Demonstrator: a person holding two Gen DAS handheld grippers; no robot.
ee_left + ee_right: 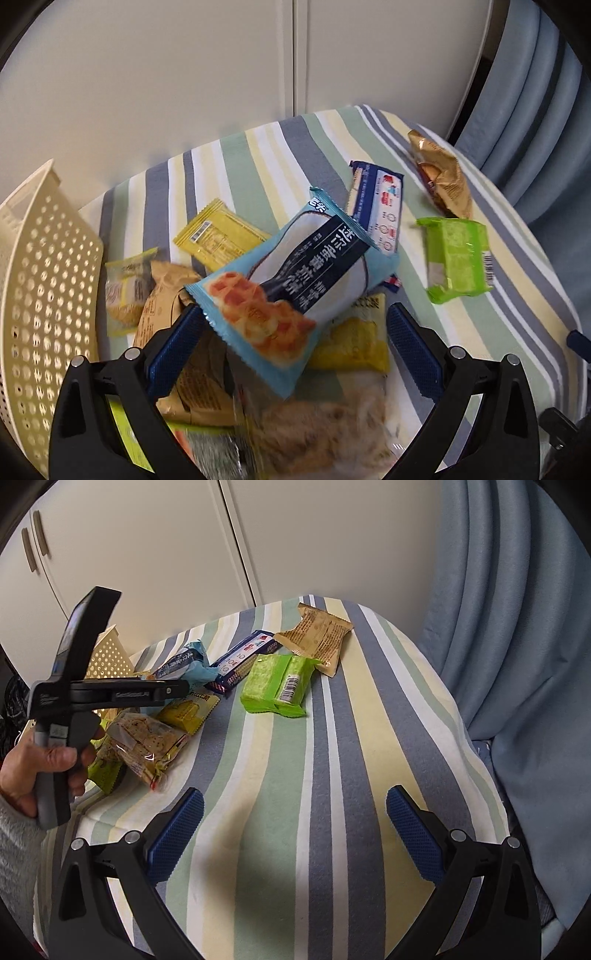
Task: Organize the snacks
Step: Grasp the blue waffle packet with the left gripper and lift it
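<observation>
The blue waffle pack (291,284) sits between your left claw's (295,328) pads, tilted, its lower-left edge against the left pad (177,343) while the right pad (410,347) stands clear of it; the jaws are spread wide, so the claw is released, not clenched. Whether the pack rests on the heap or is lifted you cannot tell. Under it lie a yellow pack (354,343) at 5 o'clock, a brown pack (166,295) at 9 and another yellow pack (218,236) at 11. The striped bar (380,203) touches it at 1 o'clock. The green pack (456,258) lies apart at 3, the gold pack (443,177) beyond at 2. The basket (40,288) stands at 9 o'clock on the striped desk (258,158).

Your right claw (295,823) hovers over bare desk, jaws wide, holding nothing. In its view your left hand (44,771) grips the left tool's handle at 9 o'clock, pointing towards the heap.
</observation>
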